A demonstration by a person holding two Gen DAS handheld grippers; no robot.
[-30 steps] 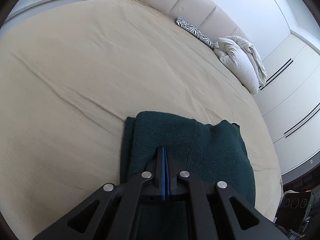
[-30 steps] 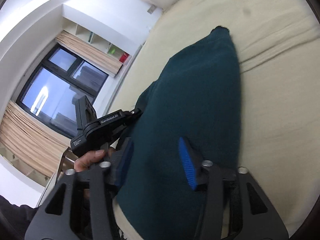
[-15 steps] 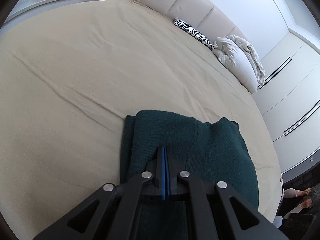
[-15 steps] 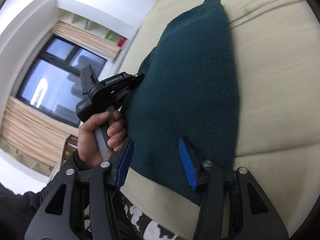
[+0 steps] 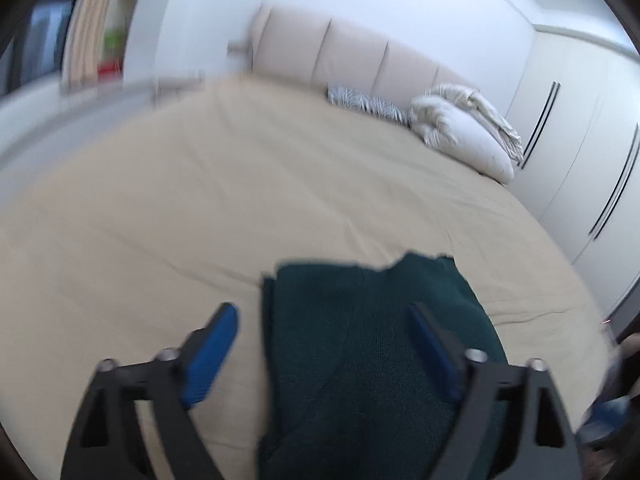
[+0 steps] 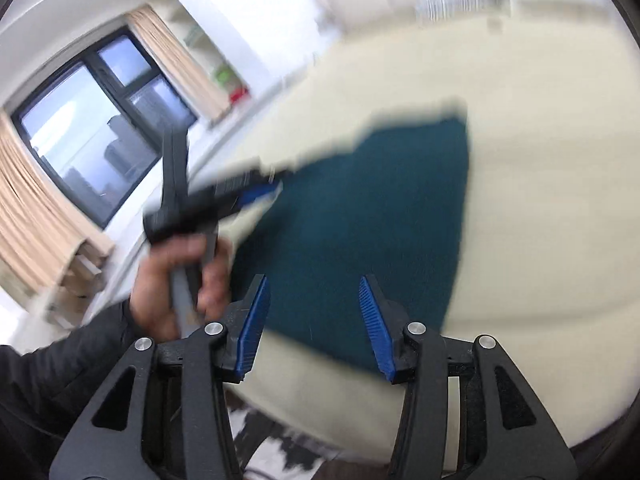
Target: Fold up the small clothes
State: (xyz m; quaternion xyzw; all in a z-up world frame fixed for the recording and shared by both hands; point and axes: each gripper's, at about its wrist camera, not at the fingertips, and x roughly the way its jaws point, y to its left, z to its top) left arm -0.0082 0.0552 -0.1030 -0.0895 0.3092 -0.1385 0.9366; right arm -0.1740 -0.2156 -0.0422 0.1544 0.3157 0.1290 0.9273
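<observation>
Could spring back open or get dragged askew, that folded dark green garment (image 5: 372, 344) lying near the bed (image 5: 200, 208) edge, if brushed by the wide-spread, just-opened left gripper (image 5: 320, 344) or the half-open, empty right gripper (image 6: 316, 320)

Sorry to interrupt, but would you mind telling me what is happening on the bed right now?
A person holding a two-finger gripper in each hand is folding a dark green knit garment on the beige bed. The garment lies folded flat near the bed's edge. The left gripper has just opened its jaws wide and holds nothing; the right gripper has also been opening, its jaws clear of the cloth. Both views are blurred by motion.
</observation>
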